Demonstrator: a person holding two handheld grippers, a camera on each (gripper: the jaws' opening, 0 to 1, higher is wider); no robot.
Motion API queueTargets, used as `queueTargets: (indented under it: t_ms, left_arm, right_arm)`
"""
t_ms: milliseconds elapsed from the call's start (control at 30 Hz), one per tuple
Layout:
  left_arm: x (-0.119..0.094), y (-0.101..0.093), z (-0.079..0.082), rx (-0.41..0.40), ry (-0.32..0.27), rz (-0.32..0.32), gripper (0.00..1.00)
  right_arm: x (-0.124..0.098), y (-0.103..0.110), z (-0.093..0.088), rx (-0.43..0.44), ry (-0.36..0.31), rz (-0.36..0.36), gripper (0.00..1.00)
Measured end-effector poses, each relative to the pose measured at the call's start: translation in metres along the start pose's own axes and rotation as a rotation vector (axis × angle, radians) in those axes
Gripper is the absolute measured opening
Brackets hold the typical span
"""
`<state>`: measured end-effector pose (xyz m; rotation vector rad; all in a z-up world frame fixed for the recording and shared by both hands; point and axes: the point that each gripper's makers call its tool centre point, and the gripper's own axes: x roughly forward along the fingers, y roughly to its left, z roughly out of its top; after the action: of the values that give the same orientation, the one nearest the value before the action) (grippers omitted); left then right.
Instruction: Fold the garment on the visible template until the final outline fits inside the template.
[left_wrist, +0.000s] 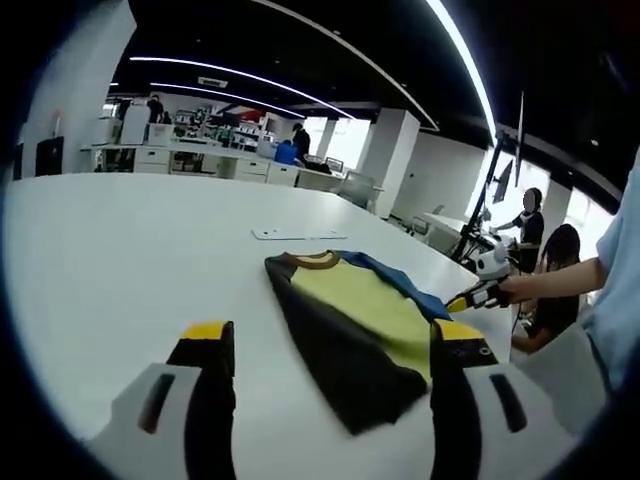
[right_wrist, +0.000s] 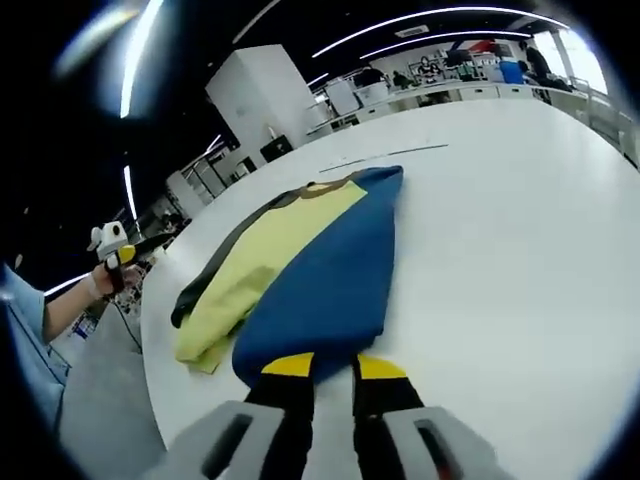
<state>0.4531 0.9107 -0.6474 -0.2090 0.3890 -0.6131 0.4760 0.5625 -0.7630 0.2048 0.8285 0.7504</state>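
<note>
1. Shirt (right_wrist: 300, 270) is lying near the worktop (right_wrist: 500, 230) edge, already folded into a long narrow strip.
2. Left gripper (left_wrist: 330, 345) is hovering wide open, empty.
3. Right gripper (right_wrist: 333, 367) is closing narrow at the blue hem; grip unclear.
4. Crosswise folds are probably remaining; template outline unclear.

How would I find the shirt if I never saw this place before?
Look at the big white table in the open office. The shirt lies folded near the table's edge, in front of the right gripper. It is the only colourful thing there: a blue panel beside a yellow-green one, with a dark strip along one side and a brown collar.
</note>
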Motion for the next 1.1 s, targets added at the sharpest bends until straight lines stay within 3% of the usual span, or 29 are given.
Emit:
queueTargets:
  t_ms: [100,367,467,733,1100]
  left_arm:
    - [-0.005,0.002,-0.002,-0.012,-0.004,0.011,0.76]
    - [-0.008,0.004,-0.005,-0.025,-0.004,0.019,0.75]
    - [-0.007,0.003,-0.004,-0.024,-0.006,0.016,0.74]
    - [-0.005,-0.002,-0.002,-0.025,-0.015,0.004,0.73]
    - [-0.013,0.002,-0.008,-0.043,-0.018,0.017,0.72]
  right_arm:
    - [0.000,-0.002,0.001,0.011,-0.003,-0.009,0.00]
    - [-0.009,0.006,0.023,0.036,-0.069,0.021,0.00]
    - [-0.007,0.015,0.033,0.004,-0.078,0.037,0.00]
    - [0.021,0.048,0.058,-0.077,-0.066,0.101,0.00]
    - [0.052,0.060,0.053,-0.122,-0.009,0.126,0.00]
